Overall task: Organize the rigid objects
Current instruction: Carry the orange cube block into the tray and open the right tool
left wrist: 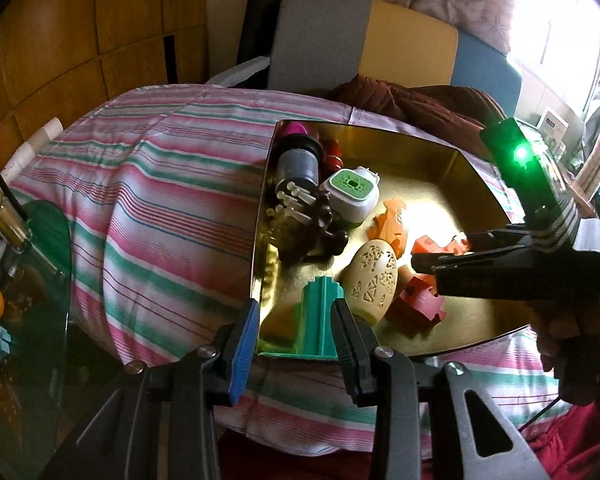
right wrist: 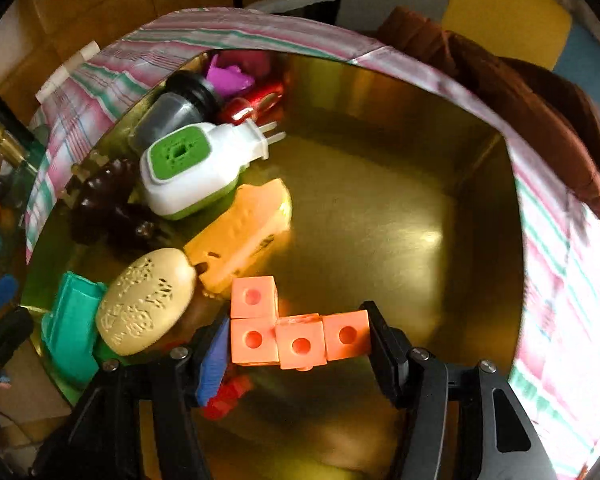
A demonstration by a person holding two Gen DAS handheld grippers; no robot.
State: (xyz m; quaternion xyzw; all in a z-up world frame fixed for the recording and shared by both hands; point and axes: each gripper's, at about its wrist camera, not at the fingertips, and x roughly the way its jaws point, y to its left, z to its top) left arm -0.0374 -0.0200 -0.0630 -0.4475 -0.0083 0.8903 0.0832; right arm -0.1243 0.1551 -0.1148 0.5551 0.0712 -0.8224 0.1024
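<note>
Tray sat on the cloth-covered surface; plug-in unit behind egg-shaped piece, stepped block at its left.

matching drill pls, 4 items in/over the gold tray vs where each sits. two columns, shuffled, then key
Things:
1. teal ridged block
2. cream egg
3. plug-in unit with green top
4. salmon cube piece

Places:
A. between the right gripper's fingers, over the gold tray
B. between the left gripper's fingers, at the tray's near left corner
C. lying between the teal block and the orange piece
D. against the grey cylinder, prongs pointing to the tray's bare middle

Pairs: 1-B, 2-C, 3-D, 4-A
</note>
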